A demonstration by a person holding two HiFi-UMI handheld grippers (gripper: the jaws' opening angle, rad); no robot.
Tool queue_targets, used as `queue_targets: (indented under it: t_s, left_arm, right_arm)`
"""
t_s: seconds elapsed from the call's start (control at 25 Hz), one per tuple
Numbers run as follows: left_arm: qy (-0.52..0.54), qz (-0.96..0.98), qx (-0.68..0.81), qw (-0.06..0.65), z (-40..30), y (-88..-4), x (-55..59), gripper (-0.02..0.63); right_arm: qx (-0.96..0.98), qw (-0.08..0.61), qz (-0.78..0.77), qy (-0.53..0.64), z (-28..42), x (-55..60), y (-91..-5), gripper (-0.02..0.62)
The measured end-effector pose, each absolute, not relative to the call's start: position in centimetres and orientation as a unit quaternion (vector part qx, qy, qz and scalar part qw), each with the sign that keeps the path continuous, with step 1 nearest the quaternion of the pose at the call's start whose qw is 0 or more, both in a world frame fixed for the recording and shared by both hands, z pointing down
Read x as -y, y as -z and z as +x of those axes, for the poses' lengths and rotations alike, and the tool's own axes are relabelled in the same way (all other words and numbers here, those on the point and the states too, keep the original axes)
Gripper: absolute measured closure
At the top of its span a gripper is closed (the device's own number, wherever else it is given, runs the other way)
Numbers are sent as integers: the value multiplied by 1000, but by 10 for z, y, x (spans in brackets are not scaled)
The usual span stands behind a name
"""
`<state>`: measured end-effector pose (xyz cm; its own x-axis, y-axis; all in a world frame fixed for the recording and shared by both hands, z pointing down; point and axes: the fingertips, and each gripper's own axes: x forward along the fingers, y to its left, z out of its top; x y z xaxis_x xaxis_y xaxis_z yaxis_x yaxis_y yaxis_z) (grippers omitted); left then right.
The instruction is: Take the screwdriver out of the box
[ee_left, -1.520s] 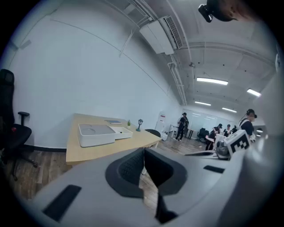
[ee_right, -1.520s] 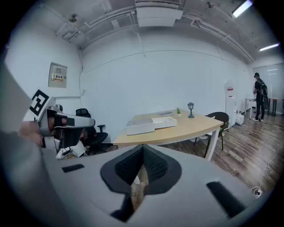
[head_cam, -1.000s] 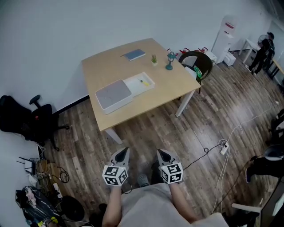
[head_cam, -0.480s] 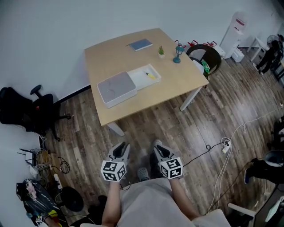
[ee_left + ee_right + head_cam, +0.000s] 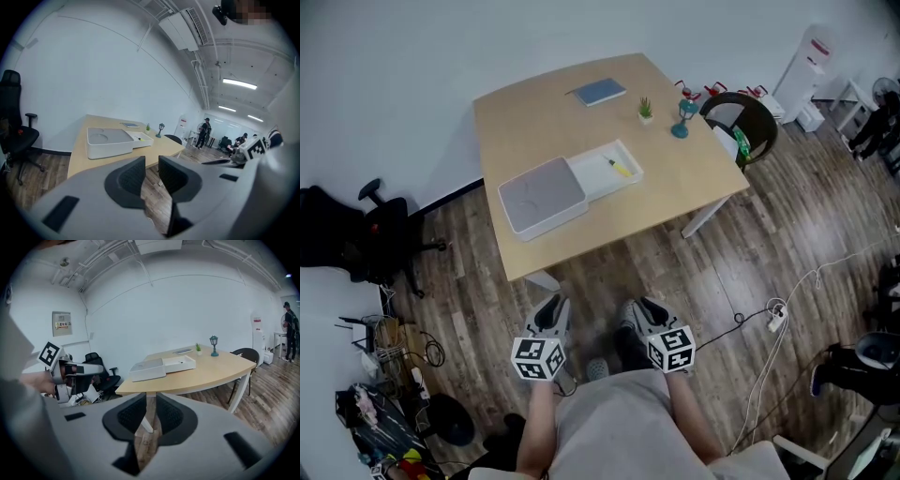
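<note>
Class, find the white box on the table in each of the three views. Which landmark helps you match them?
Head view: the white box lies above centre, slightly left.
Left gripper view: the box is left of centre.
Right gripper view: the box is near the centre.
Shared landmark: the teal lamp, right of the box in every view.

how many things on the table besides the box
3: a blue notebook at the far edge, a small plant to its right, a teal lamp beside that. None seems hidden.
</note>
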<state>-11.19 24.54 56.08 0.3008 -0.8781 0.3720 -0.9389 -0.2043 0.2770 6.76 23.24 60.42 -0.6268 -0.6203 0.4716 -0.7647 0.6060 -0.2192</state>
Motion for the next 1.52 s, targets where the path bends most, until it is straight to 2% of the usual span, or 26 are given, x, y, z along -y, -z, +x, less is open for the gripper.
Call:
queue_targets:
  t_s: [0.6,1.0,1.52]
  left_arm:
    - [-67,733,650,188,-119,-531,-110,528]
    - [-78,699,682,201,-121,-544,-102,531]
    - [-99,697,685,190,-124,-534,-80,534]
  right_arm:
    - [918,157,314,-184,68,-83,-581,500]
    - [921,167,283,-208,75,-53,-604,503]
    - [922,111,300,-217,72,-14,-589,514]
